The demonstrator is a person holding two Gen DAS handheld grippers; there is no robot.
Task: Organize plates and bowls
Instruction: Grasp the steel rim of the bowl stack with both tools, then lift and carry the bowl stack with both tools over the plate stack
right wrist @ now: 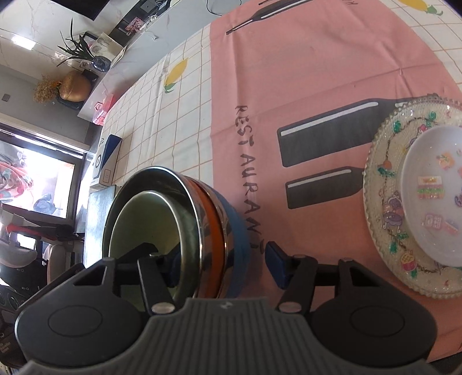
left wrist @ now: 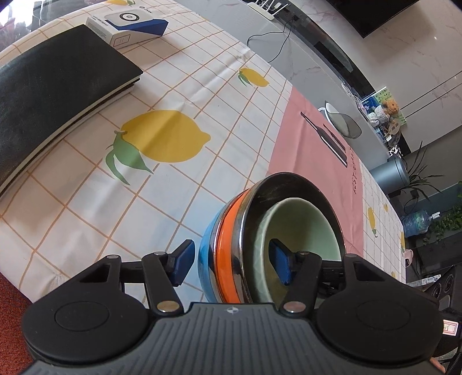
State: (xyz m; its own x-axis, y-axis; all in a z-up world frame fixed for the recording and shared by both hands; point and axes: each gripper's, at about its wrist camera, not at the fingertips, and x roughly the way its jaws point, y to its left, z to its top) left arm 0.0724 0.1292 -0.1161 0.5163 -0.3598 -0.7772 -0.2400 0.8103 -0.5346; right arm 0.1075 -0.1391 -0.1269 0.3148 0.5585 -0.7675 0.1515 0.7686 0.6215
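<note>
A cream tablecloth [left wrist: 161, 95] with an orange grid and printed yellow lemons covers the table. Over it lies a pink cloth placemat [right wrist: 303, 86] printed with dark bottle shapes and the word RESTAURANT. A flat black leather-look folder [left wrist: 55, 98] with pale page edges rests on the cloth near the far corner, and just beyond it sits a white and blue cardboard box [left wrist: 127, 27]. Off the table, a golden gourd-shaped ornament [right wrist: 75, 90] stands on a shelf beside a spiky green potted plant [right wrist: 75, 46].
</note>
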